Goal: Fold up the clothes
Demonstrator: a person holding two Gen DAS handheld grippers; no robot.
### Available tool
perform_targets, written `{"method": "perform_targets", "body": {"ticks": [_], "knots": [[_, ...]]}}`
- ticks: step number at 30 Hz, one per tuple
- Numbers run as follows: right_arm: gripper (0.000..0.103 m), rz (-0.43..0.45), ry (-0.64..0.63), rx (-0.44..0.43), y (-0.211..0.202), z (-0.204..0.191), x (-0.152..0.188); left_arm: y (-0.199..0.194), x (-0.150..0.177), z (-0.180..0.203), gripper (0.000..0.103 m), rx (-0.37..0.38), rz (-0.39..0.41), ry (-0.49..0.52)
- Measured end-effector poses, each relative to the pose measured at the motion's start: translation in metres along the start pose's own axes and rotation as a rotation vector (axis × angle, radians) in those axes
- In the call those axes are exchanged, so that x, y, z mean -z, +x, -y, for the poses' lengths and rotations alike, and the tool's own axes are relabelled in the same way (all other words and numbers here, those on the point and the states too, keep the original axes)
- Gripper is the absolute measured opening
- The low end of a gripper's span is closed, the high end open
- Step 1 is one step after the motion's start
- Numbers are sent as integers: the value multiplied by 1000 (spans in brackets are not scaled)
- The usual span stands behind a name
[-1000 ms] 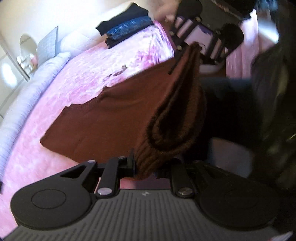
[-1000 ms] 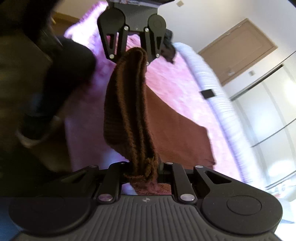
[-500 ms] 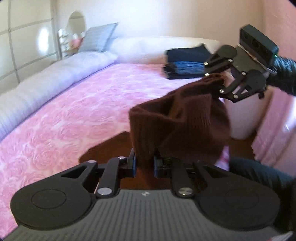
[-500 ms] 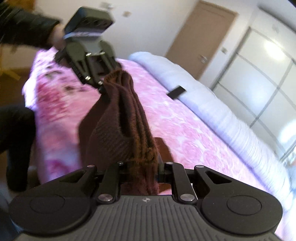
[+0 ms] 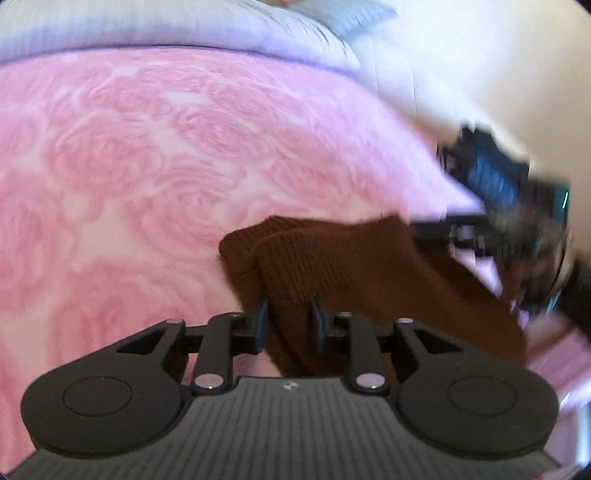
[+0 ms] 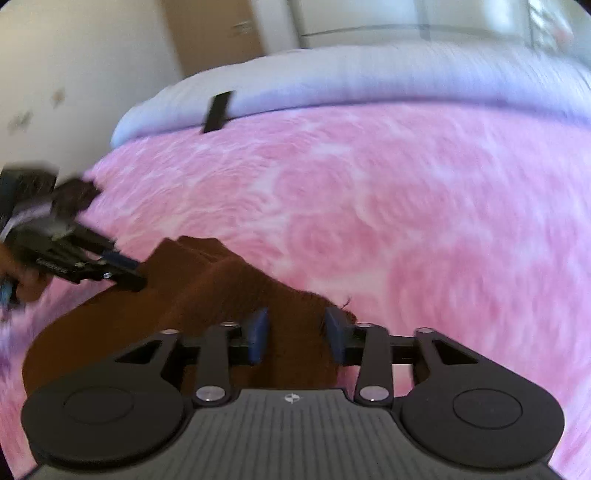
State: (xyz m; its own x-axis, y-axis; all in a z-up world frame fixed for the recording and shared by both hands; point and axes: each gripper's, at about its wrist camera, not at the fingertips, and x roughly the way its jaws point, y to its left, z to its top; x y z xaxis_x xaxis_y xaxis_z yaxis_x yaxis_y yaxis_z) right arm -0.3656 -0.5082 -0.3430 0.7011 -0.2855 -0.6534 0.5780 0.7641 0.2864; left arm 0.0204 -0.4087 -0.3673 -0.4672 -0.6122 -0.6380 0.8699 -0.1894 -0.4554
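Left wrist view. Left gripper (image 5: 289, 323): fingers clenched on a thick fold of the brown sweater (image 5: 343, 273). Sweater: ribbed knit, bunched between the fingers, spreading right and lying low over the pink blanket (image 5: 140, 177). Blanket: rose pattern, covering the bed. Pale quilt (image 5: 166, 26) along the far edge. Right gripper (image 5: 439, 227): blurred, at the sweater's right end, touching the cloth. A dark blue clothes pile (image 5: 487, 173) behind it, smeared by motion.

Right wrist view. Right gripper (image 6: 295, 336): blue pads set apart with a fold of sweater (image 6: 229, 291) between them; whether they press the cloth, cannot tell. Sweater runs left across the blanket (image 6: 388, 221) to the left gripper (image 6: 129, 275), whose tip meets the cloth. Black strip (image 6: 218, 110) on the quilt (image 6: 369, 77). Door (image 6: 214, 33) and wardrobe (image 6: 406, 18) beyond.
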Motion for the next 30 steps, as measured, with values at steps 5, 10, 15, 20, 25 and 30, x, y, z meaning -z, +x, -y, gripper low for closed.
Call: {"method": "perform_targets", "body": {"ticks": [5,10,15,20,25,30], "knots": [[71,34,186,-80,-4,17,21,2,8,-7,23,50,34,-110],[17,37,252,-44,-2,13,25,-3,9,11,10,45,107,-87],[14,215,244,-75,-42,2,10,-27,1,18,10,37,221,-68],[15,185,222,-32,-19,4,-6,11,-5,-6,15,-40,105,-130],[41,67,214,70,11,10,1,-1,-1,-9,28,-72,135,-176],[44,167,135,158,-45,-10,15,-54,16,27,29,-231,203,-41]]}}
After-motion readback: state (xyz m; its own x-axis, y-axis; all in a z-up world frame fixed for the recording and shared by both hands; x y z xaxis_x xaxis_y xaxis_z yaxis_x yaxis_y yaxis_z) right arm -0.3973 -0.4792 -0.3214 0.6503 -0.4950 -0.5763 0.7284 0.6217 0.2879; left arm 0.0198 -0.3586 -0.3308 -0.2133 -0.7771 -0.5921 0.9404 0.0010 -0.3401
